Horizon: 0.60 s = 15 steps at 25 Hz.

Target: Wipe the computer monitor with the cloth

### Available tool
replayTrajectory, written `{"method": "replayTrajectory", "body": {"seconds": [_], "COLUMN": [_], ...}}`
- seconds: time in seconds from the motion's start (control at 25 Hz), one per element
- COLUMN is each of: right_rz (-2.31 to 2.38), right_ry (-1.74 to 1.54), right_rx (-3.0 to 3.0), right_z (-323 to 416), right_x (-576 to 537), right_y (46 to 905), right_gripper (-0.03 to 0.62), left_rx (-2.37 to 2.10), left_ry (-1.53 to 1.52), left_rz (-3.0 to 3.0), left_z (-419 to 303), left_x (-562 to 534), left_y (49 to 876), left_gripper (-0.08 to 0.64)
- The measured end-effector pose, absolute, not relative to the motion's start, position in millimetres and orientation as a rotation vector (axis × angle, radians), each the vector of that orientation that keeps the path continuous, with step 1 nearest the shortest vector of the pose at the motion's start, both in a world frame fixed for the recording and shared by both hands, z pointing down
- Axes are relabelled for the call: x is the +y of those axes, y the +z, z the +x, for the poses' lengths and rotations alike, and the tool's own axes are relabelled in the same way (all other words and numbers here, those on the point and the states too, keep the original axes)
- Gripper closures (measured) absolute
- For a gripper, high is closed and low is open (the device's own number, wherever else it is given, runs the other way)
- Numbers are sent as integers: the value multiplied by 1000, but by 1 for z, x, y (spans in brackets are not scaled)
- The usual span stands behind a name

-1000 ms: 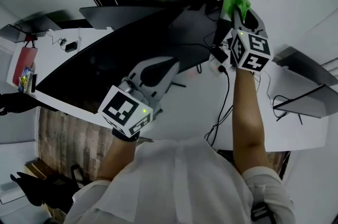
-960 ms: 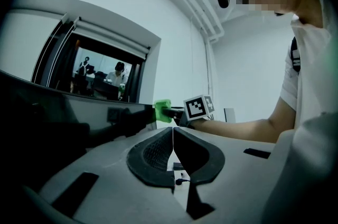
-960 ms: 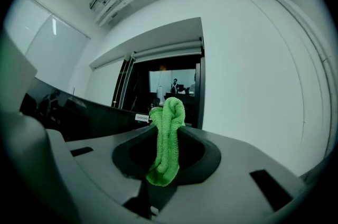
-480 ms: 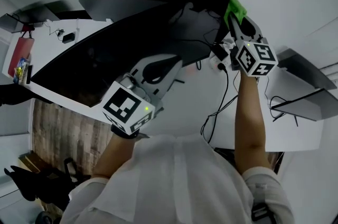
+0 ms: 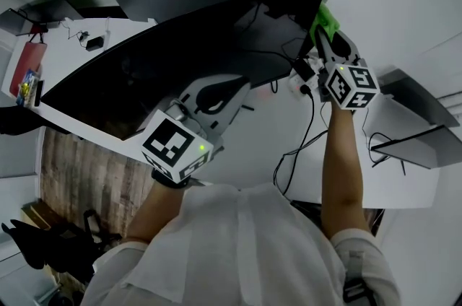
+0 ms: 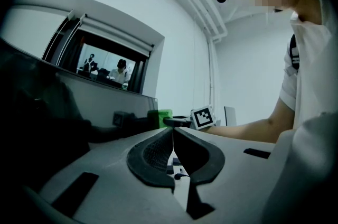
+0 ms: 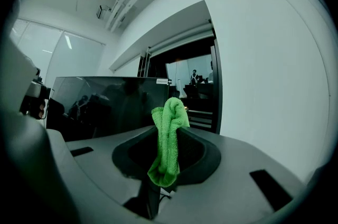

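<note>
One shift: right gripper (image 5: 323,36) carries cloth (image 5: 326,17) nearer monitor (image 5: 144,73).

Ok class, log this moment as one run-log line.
left gripper: shut, empty | right gripper: shut on green cloth | monitor: contact unclear

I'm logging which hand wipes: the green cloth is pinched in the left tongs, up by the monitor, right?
No: the right tongs pinch the green cloth, as the right gripper view shows. It is up by the monitor.
</note>
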State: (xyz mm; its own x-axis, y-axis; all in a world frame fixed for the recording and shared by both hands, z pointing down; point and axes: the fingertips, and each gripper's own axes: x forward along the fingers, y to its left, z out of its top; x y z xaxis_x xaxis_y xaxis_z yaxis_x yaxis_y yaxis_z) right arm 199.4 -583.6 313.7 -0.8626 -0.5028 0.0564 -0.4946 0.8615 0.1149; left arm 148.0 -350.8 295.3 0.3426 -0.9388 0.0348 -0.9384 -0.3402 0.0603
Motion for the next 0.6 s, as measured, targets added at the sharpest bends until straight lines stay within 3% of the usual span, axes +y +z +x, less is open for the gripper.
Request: {"method": "replayTrajectory", "body": {"seconds": [0.6], "right_rz": [775], "right_ry": [-83], "right_rx": [-2875], "right_z": [205], "right_x": [-580], "right_y": [359], "right_gripper": [520], "left_rx": [-1744], "left_ry": [-1], "left_rz": [2506], "left_z": [149], "left_x": [-355], "left_y": [312], "left_gripper": [543]}}
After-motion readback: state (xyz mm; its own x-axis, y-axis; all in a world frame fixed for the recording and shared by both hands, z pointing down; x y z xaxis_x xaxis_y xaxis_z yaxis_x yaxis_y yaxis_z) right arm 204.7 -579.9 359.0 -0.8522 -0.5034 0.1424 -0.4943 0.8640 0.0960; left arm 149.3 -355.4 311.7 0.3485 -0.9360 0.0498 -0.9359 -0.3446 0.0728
